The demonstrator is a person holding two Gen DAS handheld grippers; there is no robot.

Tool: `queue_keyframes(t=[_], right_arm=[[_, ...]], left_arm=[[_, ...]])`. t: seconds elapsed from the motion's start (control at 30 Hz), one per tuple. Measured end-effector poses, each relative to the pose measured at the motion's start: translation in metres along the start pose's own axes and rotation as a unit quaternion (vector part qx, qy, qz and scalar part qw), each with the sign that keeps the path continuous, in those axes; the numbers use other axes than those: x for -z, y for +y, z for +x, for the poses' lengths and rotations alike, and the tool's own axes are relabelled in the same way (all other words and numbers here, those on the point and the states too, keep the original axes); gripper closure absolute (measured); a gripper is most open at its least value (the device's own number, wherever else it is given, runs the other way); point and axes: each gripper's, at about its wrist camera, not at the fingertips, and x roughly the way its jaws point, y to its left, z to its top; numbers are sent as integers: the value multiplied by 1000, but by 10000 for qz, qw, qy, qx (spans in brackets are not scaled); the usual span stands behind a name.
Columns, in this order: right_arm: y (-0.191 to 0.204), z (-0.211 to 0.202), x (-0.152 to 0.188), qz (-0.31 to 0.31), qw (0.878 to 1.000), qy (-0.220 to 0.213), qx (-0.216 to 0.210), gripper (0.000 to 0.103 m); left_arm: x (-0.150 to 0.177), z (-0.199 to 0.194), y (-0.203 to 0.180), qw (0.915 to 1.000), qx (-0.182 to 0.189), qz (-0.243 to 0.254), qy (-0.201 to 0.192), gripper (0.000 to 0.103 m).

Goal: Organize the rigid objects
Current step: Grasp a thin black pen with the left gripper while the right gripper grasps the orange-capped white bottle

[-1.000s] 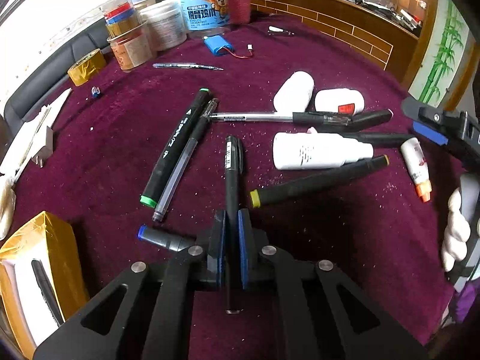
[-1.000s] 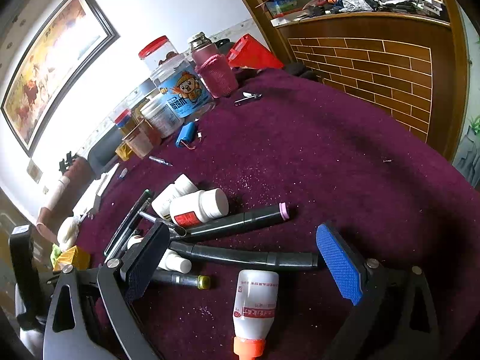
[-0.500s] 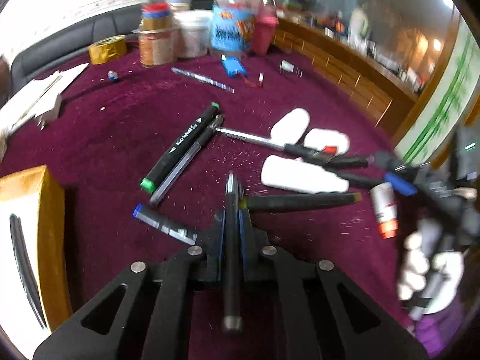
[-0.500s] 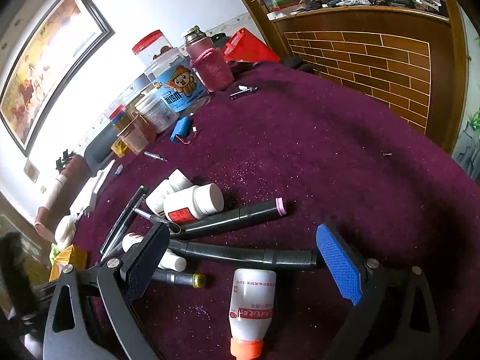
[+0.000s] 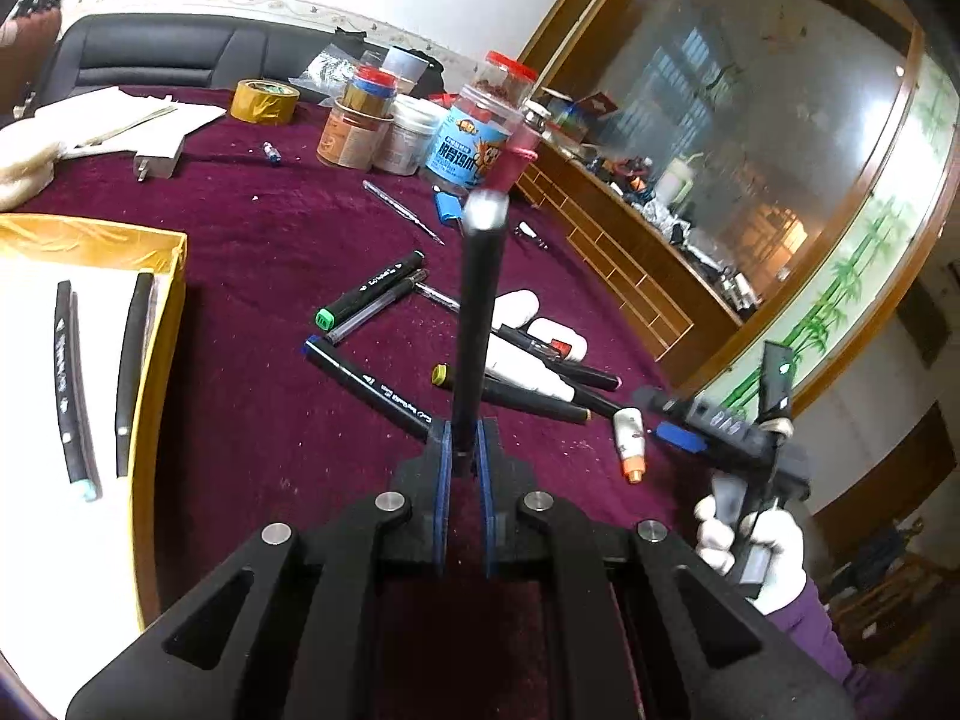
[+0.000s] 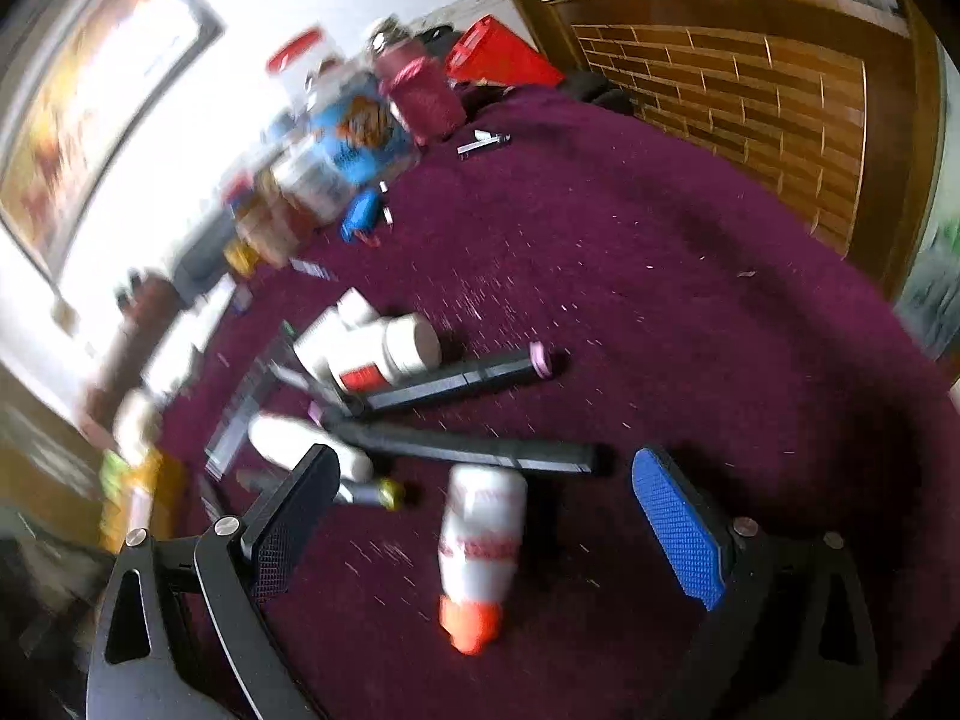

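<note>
My left gripper (image 5: 461, 450) is shut on a black pen (image 5: 477, 324) and holds it lifted above the maroon cloth, pointing away. Below it lie several markers (image 5: 366, 384) and white bottles (image 5: 528, 372). A yellow box (image 5: 162, 324) at the left holds two dark pens (image 5: 129, 360) on white lining. My right gripper (image 6: 486, 516) is open and empty, low over a white bottle with an orange cap (image 6: 480, 546) that lies between its fingers. It also shows at the right in the left wrist view (image 5: 714, 426). The right wrist view is blurred.
Jars and tubs (image 5: 474, 132) stand at the back of the table with a tape roll (image 5: 264, 99) and a blue battery (image 5: 447, 207). White papers and a plug (image 5: 156, 159) lie at the back left. A wooden counter (image 6: 750, 96) borders the table.
My left gripper has lifted the black pen off the cloth and swung left, bringing the yellow box into view. My right gripper has dropped closer to the orange-capped bottle.
</note>
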Motion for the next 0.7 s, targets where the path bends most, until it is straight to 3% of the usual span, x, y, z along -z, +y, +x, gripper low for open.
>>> queue_keyframes(t=[0.07,0.13,0.17,0.23,0.4,0.53,0.7], right_arm=[[11,4,6,-355,9987,146,335,20],[18,10,13,-573,9966,305,500,44],[21,14,16,-630,9957,393,562,52],[24,15,18,-799,9934,307,768,74],[17,6,22,-644,9960,368,503,79],[19,-2,31,-648,9968,405,227,79],[28,-6,41,-651,9968,454,-92,79]], left_arm=[[2,-3,3,9999,64,-62,-46,97],[5,-7,5,9998,121,-110,-101,97],[5,-10,6,9997,143,-132,-125,97],[6,-15,8,9995,180,-176,-171,97],[10,-32,15,9992,205,-223,-261,97],[15,-26,20,9996,21,-292,-13,96],[13,8,10,9982,-403,-258,353,80]])
